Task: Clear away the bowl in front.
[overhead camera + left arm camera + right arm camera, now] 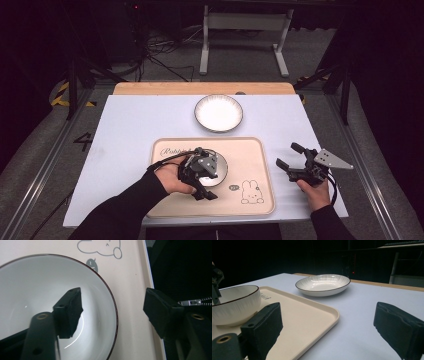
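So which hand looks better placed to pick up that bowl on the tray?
The left. Its hand-held gripper is open right over the bowl, one jaw inside the rim and one outside. The right hand-held gripper sits open beside the tray, off the bowl.

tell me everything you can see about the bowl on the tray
The bowl is white with a thin dark rim and faint ribbed lines on its outer wall; it looks like glazed ceramic. It stands upright and empty on the cream tray, left of the rabbit drawing. The left gripper is open, one of its fingers over the bowl's inside and the other outside the rim.
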The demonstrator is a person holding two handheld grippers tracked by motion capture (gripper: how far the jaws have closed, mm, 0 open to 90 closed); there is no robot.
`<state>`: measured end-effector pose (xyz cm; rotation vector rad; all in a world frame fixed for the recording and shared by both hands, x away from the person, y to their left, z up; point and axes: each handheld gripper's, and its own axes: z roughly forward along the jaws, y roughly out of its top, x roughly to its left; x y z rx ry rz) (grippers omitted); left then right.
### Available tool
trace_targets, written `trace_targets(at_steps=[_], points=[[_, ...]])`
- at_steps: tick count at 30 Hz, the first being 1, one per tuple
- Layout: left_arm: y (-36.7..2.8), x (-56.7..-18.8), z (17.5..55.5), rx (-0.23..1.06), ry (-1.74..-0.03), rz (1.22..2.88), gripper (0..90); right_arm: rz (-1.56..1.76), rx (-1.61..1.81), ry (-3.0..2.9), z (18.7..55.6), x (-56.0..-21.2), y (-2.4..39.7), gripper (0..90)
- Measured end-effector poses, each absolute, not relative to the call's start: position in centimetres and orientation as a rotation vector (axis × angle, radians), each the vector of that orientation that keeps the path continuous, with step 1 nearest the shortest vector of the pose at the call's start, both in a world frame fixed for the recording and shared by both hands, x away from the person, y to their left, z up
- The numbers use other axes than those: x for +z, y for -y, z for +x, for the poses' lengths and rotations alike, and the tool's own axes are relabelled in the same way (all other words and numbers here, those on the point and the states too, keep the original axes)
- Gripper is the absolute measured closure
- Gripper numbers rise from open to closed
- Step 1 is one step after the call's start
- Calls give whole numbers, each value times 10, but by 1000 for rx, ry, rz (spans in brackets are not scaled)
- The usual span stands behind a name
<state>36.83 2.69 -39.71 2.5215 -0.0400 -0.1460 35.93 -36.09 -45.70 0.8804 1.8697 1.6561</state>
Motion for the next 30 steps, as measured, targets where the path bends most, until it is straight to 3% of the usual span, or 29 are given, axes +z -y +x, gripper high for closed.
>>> trace_targets(at_steps=[4,18,30], points=[[-32,-394,368,-130,0,2474,245,884,1658,-1872,360,-457,361,87],[-86,-380,368,4,-219,2143,234,886,1655,-1880,360,-457,361,87],[-133,-384,369,103,-391,1946,152,894,1654,-1882,361,-457,361,87]])
